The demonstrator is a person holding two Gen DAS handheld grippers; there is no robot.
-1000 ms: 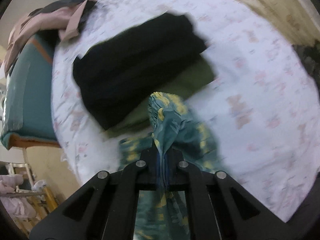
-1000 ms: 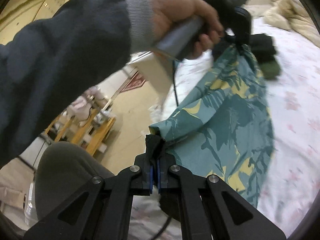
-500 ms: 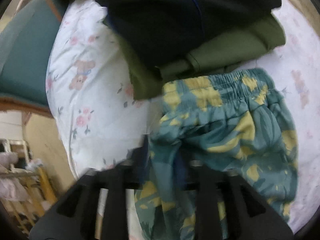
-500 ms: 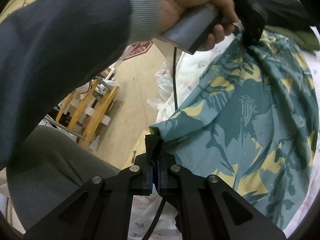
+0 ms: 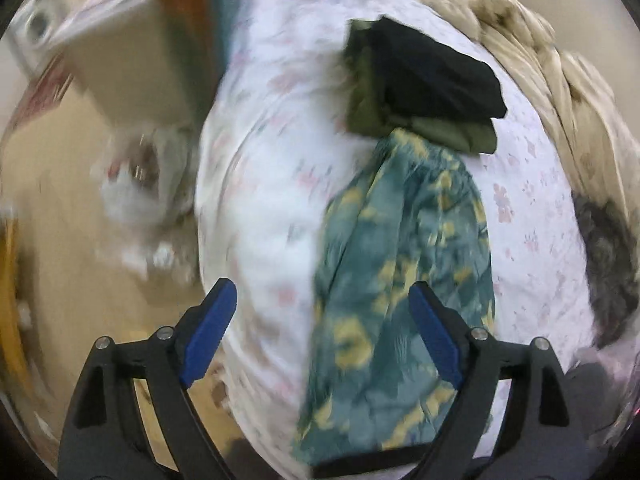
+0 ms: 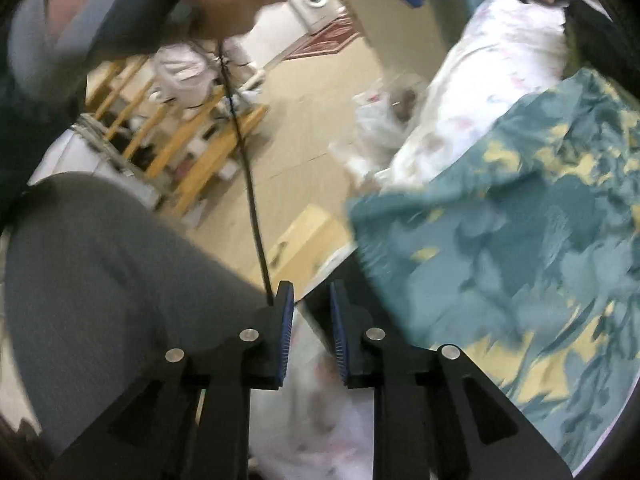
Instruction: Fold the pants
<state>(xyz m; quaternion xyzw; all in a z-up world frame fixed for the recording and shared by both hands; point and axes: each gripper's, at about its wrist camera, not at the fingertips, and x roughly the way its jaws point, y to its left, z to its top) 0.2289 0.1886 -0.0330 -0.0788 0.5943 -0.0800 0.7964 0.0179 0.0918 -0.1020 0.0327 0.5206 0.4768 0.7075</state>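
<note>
Pants [image 5: 404, 264] lie long on the bed [image 5: 264, 184], both claws empty, left claw [image 5: 322, 320] gaping, right claw [image 6: 310, 312] narrowly parted; next, pinch both hem corners evenly.

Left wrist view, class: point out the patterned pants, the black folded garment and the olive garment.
patterned pants [image 5: 404, 264]: left wrist view, mid-fabric.
black folded garment [image 5: 436, 76]: left wrist view, top face.
olive garment [image 5: 364, 108]: left wrist view, left edge.
</note>
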